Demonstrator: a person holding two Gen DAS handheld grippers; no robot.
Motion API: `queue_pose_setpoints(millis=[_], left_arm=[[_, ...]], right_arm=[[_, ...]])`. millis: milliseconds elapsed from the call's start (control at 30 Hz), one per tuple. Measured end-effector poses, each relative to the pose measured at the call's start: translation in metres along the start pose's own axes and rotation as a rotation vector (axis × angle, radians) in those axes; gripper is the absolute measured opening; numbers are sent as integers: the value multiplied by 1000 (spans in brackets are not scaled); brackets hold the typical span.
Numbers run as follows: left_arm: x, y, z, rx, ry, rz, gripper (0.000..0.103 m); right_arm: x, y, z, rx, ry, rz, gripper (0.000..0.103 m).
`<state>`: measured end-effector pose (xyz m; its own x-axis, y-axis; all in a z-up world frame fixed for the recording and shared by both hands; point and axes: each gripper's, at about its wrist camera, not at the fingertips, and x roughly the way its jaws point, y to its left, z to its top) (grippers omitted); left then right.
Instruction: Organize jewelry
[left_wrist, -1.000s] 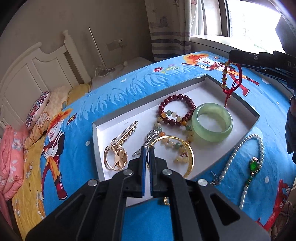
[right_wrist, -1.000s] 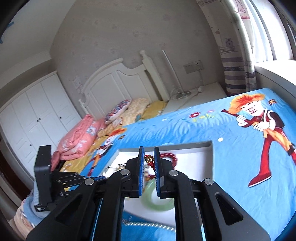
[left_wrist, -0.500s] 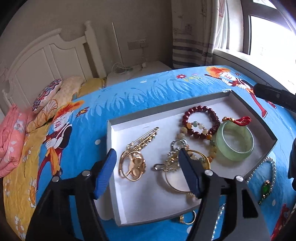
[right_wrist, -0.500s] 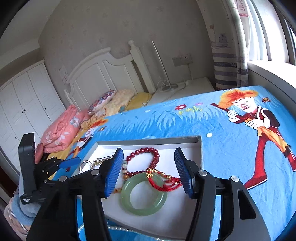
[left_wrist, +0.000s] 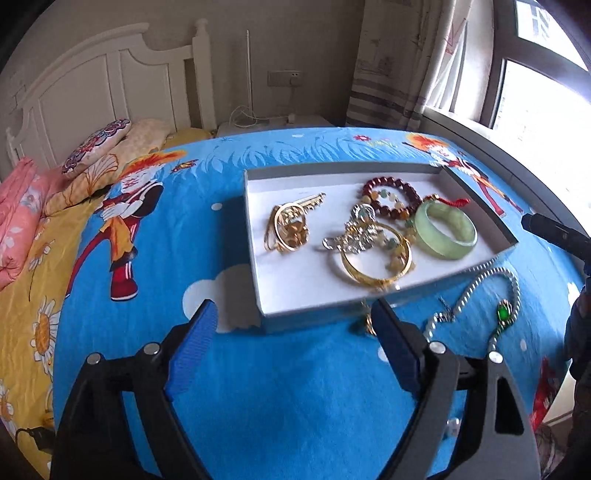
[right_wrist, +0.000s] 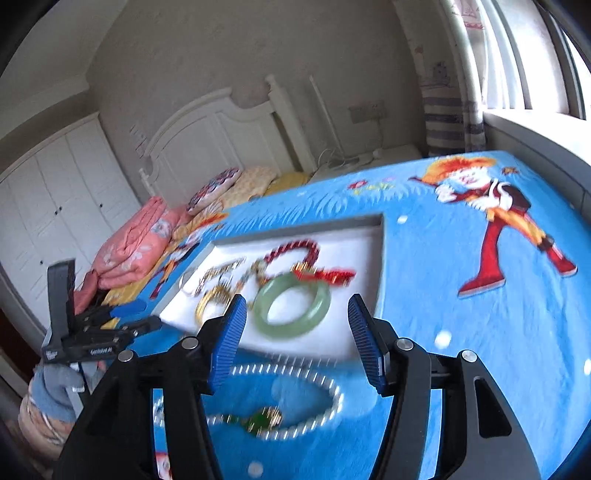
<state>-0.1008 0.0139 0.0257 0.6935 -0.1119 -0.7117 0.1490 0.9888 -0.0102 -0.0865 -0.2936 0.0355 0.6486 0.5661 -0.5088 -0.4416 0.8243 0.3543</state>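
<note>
A grey box with a white floor (left_wrist: 291, 273) lies on the blue bedspread. In it lie a green jade bangle (left_wrist: 445, 229), a dark red bead bracelet (left_wrist: 400, 186), a red cord bracelet (left_wrist: 452, 202), a gold bangle (left_wrist: 376, 271), a silver brooch (left_wrist: 354, 234) and a gold brooch (left_wrist: 290, 225). A pearl necklace with a green pendant (left_wrist: 502, 315) lies on the bedspread outside the box, as does a small gold piece (left_wrist: 367, 325). My left gripper (left_wrist: 295, 347) is open and empty in front of the box. My right gripper (right_wrist: 295, 332) is open and empty above the pearl necklace (right_wrist: 291, 417), with the bangle (right_wrist: 291, 308) beyond.
Pillows (left_wrist: 96, 144) and a pink folded quilt (left_wrist: 14, 214) lie by the white headboard (left_wrist: 110, 81). A window and sill (left_wrist: 524, 110) run along the right. The bed's edge (left_wrist: 550, 387) drops off at the right. White wardrobes (right_wrist: 48, 192) stand at the left.
The right gripper opened and left the red cord bracelet in the box by the jade bangle. The left gripper opened and drew back from the box. Both cameras have pulled back.
</note>
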Motion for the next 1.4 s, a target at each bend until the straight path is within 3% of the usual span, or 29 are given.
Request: queue_pose_setpoints(millis=[267, 533, 867, 1067, 1167, 1400], left_arm=[[7, -14, -24, 44, 67, -23, 84], [11, 10, -25, -81, 72, -115, 84], [7, 17, -27, -122, 50, -162, 87], [7, 20, -28, -140, 42, -187, 89], [7, 21, -27, -145, 40, -193, 89], [6, 16, -27, -129, 47, -157, 90]], right_arm=[[-21, 65, -60, -202, 125, 80, 56], [7, 117, -97, -349, 291, 131, 38], [40, 163, -96, -546, 307, 51, 36], [53, 169, -91, -555, 301, 50, 26], [49, 168, -93, -571, 281, 43, 14], [31, 151, -100, -527, 232, 18, 14]])
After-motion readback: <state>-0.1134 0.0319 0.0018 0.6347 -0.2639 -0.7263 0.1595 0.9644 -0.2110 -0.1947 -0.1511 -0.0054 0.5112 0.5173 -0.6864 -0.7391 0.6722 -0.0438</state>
